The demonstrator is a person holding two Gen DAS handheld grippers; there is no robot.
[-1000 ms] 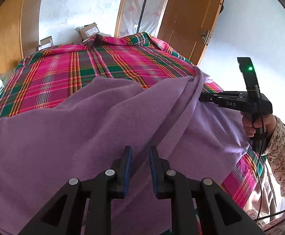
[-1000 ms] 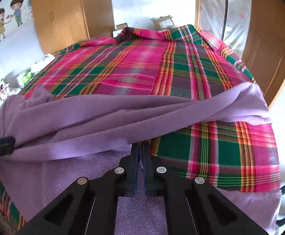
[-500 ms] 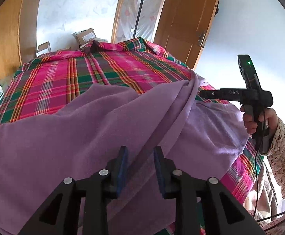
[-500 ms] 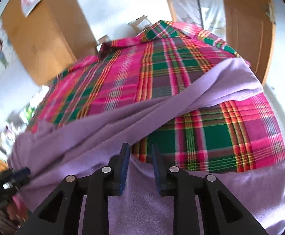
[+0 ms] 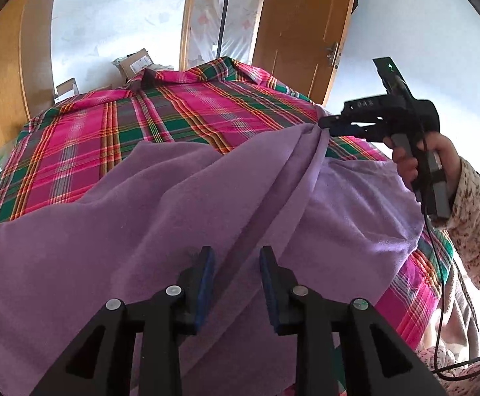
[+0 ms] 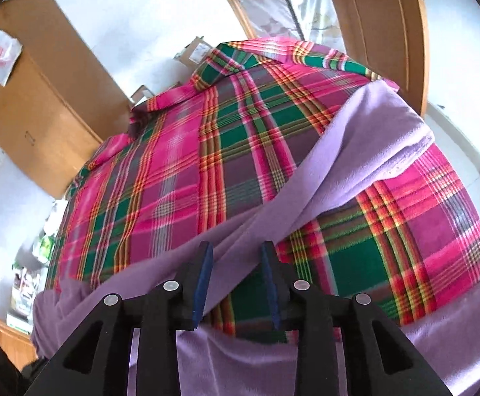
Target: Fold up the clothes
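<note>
My left gripper point(image 5: 236, 272) and right gripper point(image 6: 236, 269) both gape apart (nothing pinched), purple garment point(image 5: 141, 214) bunched toward twelve o'clock.

One purple cloth point(image 5: 160, 217) lies on one plaid bed point(image 5: 114, 125). Two tongs show: the left point(image 5: 236, 264) and the right point(image 6: 236, 260), each with two blue pads. One hand point(image 5: 418, 161) is visible. Two cardboard boxes point(image 5: 136, 62) stand past the bed, beside one wooden door point(image 5: 302, 23).

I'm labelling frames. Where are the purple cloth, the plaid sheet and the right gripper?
purple cloth point(image 5: 124, 237), left wrist view, smooth middle.
plaid sheet point(image 5: 84, 151), left wrist view, bare part.
right gripper point(image 5: 327, 124), left wrist view, fingertips.
</note>
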